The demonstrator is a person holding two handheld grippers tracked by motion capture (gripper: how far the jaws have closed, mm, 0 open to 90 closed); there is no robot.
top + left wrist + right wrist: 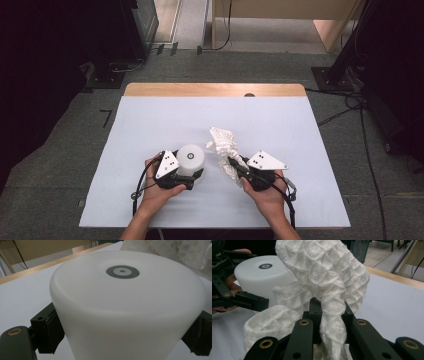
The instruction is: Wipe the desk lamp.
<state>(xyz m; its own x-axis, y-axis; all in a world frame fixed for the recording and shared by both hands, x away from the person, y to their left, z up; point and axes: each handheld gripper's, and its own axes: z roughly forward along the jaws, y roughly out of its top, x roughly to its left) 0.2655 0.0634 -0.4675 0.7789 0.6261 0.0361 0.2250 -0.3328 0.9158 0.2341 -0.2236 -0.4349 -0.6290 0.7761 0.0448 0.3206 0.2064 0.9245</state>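
— Cloth point(224, 146) location? And the tools?
— Bunched on the desk point(150, 120), right tool point(235, 164) pinched tight on its lower end. Left tool point(194, 176) clamps the white cylinder point(191, 159) just beside it.

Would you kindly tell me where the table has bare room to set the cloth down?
The white table cover is bare along its far half, its left strip and its right side. It is crowded near the front middle, where the white cylinder and the knitted cloth sit close together.
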